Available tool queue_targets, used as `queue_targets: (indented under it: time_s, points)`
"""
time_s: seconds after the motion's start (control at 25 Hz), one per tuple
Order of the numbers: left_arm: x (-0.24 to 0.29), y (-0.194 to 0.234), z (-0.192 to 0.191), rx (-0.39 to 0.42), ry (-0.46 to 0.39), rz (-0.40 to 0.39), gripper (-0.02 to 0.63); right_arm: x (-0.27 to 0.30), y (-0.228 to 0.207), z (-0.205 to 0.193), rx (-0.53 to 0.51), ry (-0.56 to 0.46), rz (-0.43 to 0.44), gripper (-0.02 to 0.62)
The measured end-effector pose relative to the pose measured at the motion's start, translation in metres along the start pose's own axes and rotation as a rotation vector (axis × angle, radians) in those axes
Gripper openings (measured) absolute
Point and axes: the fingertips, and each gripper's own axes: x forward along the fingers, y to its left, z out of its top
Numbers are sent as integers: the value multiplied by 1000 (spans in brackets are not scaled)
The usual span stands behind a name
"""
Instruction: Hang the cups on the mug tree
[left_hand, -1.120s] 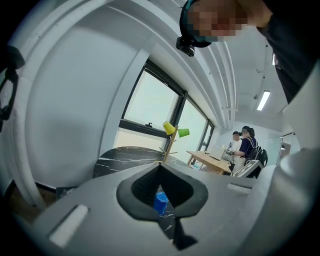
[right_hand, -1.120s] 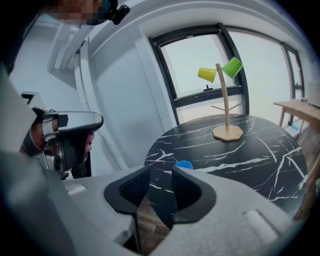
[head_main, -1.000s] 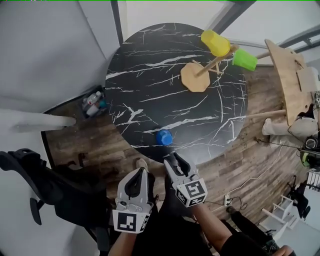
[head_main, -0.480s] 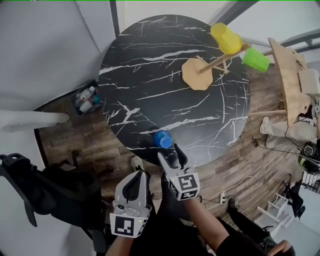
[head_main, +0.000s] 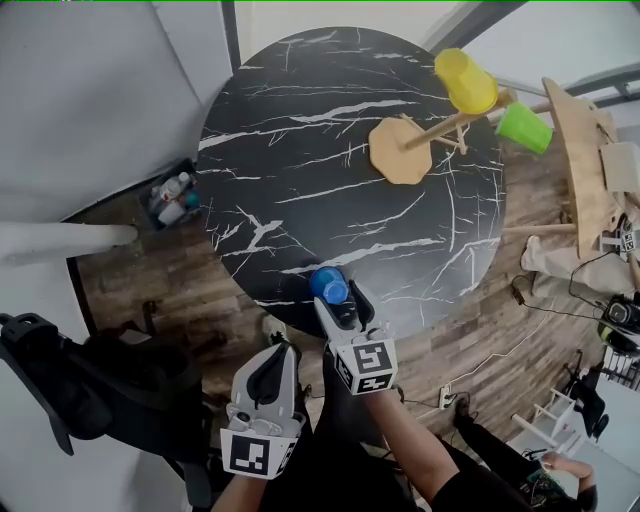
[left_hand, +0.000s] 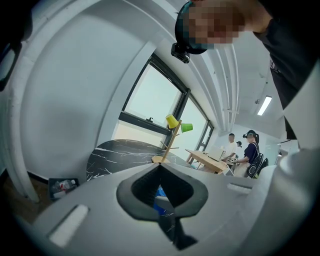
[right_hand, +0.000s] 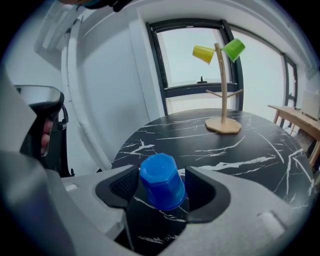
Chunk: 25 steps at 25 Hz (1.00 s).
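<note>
Here, three cups show in all: one blue cup (head_main: 328, 285), one yellow cup (head_main: 465, 80) and one green cup (head_main: 523, 127), with a single mug tree (head_main: 400, 150) and two grippers. The blue cup stands upside down, its flat faceted bottom uppermost and its walls widening toward the rim, which rests on the table (head_main: 300, 120) close to the near edge. It sits between the fingers of the right gripper (head_main: 343, 300), whose jaws have just been opening and now stand spread wide to either side of it; in the right gripper view neither pad visibly presses on the cup. The left gripper (head_main: 277, 350) is held off the table near the person's body, its fingers pressed together on nothing. The yellow and green cups hang at the top of the mug tree, one on each side of its post, well apart from the blue one. The tree is pale wood, with an eight-sided base and a slim post with short pegs, and stands on the far right part of the table. The table is round, black with white veins like marble. Around it lie a wood-plank floor (head_main: 180, 290), a black office chair (head_main: 90, 390) at the left, a small dark bin (head_main: 178, 203) holding bottles, and a light wooden desk (head_main: 575, 150) at the right. A large window (right_hand: 192, 60) fills the wall behind the tree.
</note>
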Motion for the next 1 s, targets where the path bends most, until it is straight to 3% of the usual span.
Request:
queue_targets:
  time_s: [0.56, 1.0]
  points:
    - [1, 7, -4, -5, 20, 4, 2, 11, 5, -1, -62, 17, 6, 252]
    - [1, -1, 4, -2, 7, 14, 0, -8, 1, 5, -53, 11, 21, 247]
